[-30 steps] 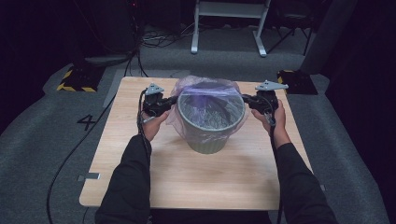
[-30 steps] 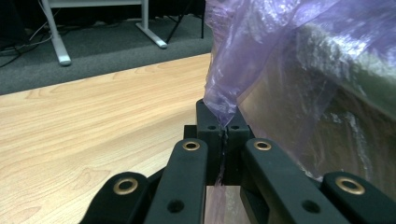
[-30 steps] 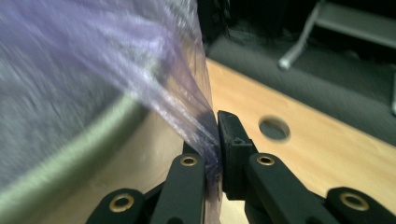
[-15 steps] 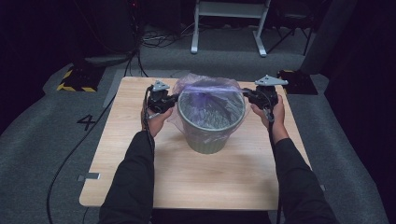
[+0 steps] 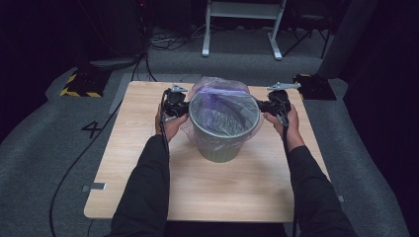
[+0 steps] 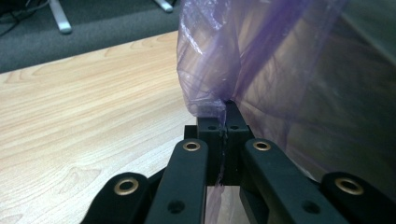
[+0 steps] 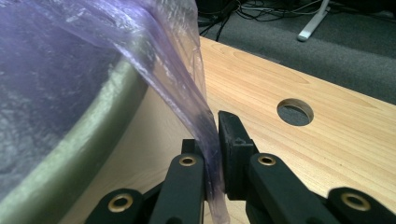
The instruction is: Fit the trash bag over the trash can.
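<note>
Purple-tinted film, thin and see-through, is what both grippers are clamped on: the left gripper [image 6: 223, 122] has its jaws closed on a bunched fold of the bin liner [image 5: 222, 106], and the right gripper [image 7: 212, 135] pinches a flat sheet of the same plastic on the opposite side. Judging by the way each hand sits just outside the rim, the person appears to be stretching the bag's mouth over the green-grey bin [image 5: 221, 145] so that the film folds down around the lip. Holding it at two opposing points would keep the opening taut and round (one grip alone would likely let the far side slump inward). The bin stands upright on the wooden table [image 5: 148, 133], toward the far edge and roughly midway between the left and right edges. The liner looks crinkled and glossy, with darker purple creases running down inside the bin, and part of it billows loosely above the far rim rather than lying flat against it. In the right gripper view a round hole [image 7: 295, 112] in the tabletop lies beyond the jaws.
</note>
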